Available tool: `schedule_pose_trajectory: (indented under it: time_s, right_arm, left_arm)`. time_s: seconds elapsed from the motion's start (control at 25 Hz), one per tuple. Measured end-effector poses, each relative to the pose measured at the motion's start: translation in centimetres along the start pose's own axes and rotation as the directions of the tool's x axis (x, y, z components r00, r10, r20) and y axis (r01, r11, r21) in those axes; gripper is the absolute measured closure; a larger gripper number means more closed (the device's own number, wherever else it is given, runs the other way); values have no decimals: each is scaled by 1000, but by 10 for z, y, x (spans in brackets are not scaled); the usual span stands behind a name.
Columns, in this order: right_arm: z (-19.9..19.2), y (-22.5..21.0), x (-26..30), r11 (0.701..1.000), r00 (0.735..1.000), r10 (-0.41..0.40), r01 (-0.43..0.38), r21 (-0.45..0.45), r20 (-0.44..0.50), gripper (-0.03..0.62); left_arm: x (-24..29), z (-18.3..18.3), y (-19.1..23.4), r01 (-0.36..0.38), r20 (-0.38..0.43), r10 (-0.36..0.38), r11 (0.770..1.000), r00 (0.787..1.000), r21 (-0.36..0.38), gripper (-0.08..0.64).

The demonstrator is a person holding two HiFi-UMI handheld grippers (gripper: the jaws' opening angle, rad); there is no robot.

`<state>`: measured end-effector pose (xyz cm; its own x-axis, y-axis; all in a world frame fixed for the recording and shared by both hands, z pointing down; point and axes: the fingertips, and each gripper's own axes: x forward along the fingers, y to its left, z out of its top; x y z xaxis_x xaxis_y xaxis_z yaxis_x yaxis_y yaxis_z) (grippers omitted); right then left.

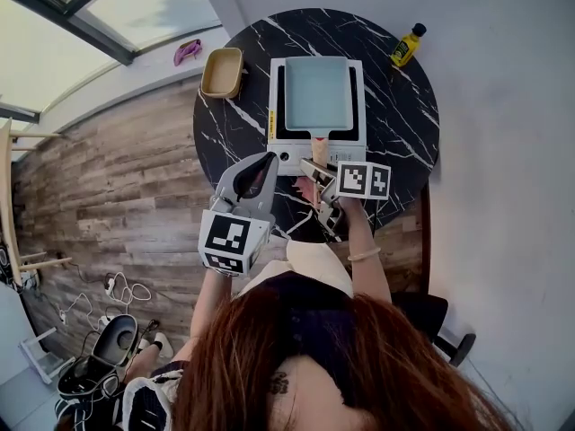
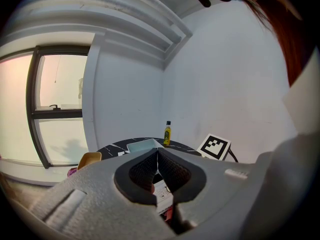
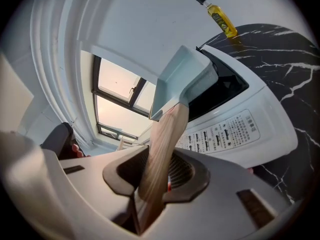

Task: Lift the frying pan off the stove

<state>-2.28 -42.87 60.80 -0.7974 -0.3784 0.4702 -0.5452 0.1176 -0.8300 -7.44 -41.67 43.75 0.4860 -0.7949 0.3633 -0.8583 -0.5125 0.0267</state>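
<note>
Right gripper is clenched on the pale wooden handle of the square, light blue-grey frying pan; in the right gripper view the handle runs straight between the dark pads. The pan sits flat on the white tabletop stove, on the far side of this gripper, and its handle's long axis runs near to far, back toward the person. The left gripper hovers just left of the handle by the stove's near edge, jaws pressed together on nothing, so the lift looks to fall to the right hand. On the round black marble table I count one pan, one stove, one yellow oil bottle far right, and one tan dish far left.
</note>
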Motion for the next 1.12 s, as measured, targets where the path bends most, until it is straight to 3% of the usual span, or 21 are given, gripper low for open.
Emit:
schedule_pose_trajectory:
  time_s: [0.28, 0.48, 1.12]
  right_arm:
    - [1, 1, 0, 999, 1000, 21, -22, 30, 19, 494]
    - [3, -1, -5, 994, 997, 43, -48, 99, 57, 519]
    - [-4, 9, -15, 990, 996, 67, -74, 117, 61, 522]
  left_arm:
    - [-4, 0, 2, -15, 7, 15, 1000, 1000, -4, 548]
    - [-9, 1, 3, -32, 13, 32, 999, 999, -6, 548]
    - [-29, 5, -5, -65, 35, 65, 998, 997, -1, 548]
